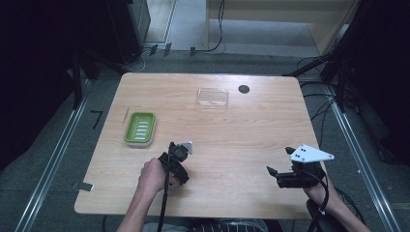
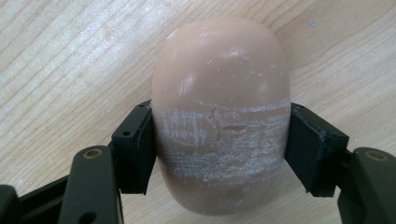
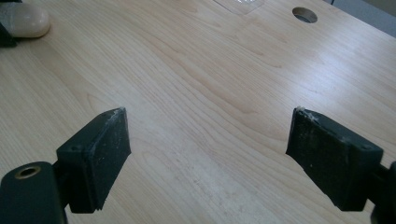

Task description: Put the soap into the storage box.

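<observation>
The left gripper (image 2: 219, 149) pinches a beige oval soap bar (image 2: 220, 112) near the green plastic soap dish (image 1: 140, 128), probably its goal, while the right gripper (image 3: 208, 158) waits spread.

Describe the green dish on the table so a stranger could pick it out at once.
Start at the light wooden table and go to its left side. There lies the lime-green rectangular plastic soap dish with a pale ribbed insert, ahead of the left hand-held gripper. It is the one brightly coloured thing there; the clear plastic lid farther back is see-through, and the tan oval soap bar is held in that gripper.
</observation>
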